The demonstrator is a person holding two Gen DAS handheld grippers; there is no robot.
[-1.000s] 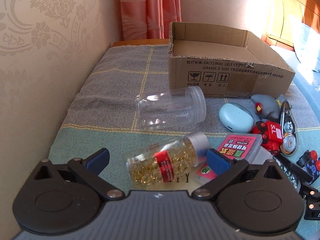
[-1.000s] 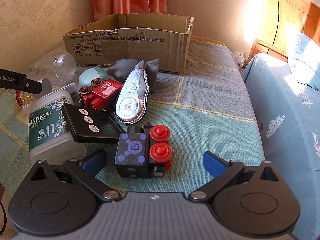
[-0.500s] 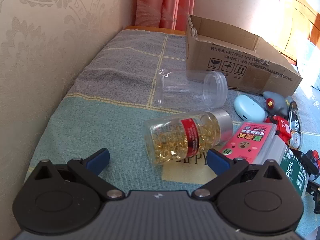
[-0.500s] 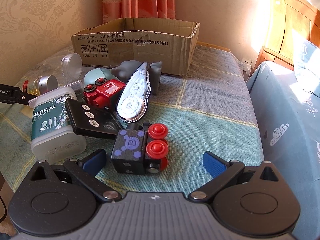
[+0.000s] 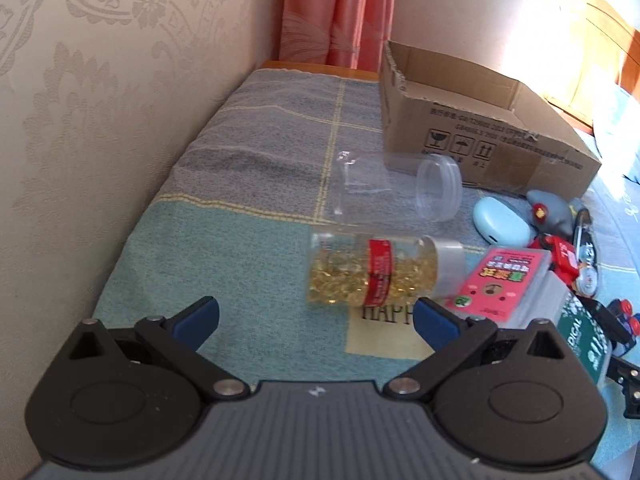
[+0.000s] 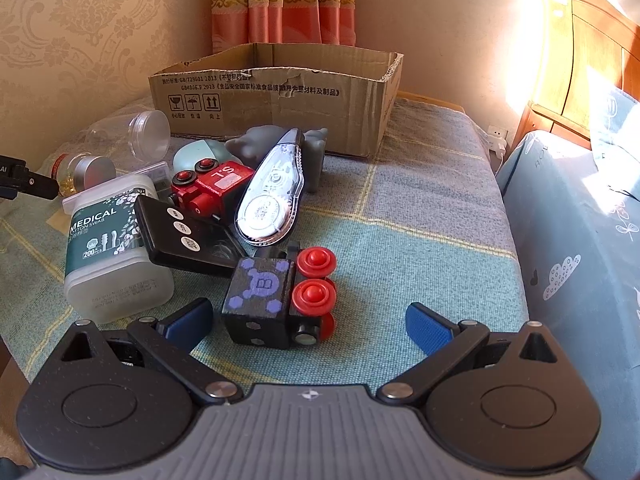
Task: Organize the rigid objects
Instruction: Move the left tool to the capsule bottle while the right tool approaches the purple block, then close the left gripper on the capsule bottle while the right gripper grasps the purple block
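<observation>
1. The cardboard box (image 6: 276,92) was seen empty at the table's far end.
2. The right gripper (image 6: 308,320) was held wide open around the toy train (image 6: 276,296); closing was judged next.
3. The left gripper (image 5: 316,316), open and empty, was aimed near the pill bottle (image 5: 380,272).

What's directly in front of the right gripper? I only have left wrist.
Observer: A black toy block with purple marks and red wheels, on the cloth nearer the left of the open right gripper.
Operator: Anything between it and the cardboard box?
Observer: Yes, a clear correction tape dispenser lies propped on a red toy, short of the cardboard box.
Operator: Box contents?
Observer: Cannot tell; the near wall hides its floor.
</observation>
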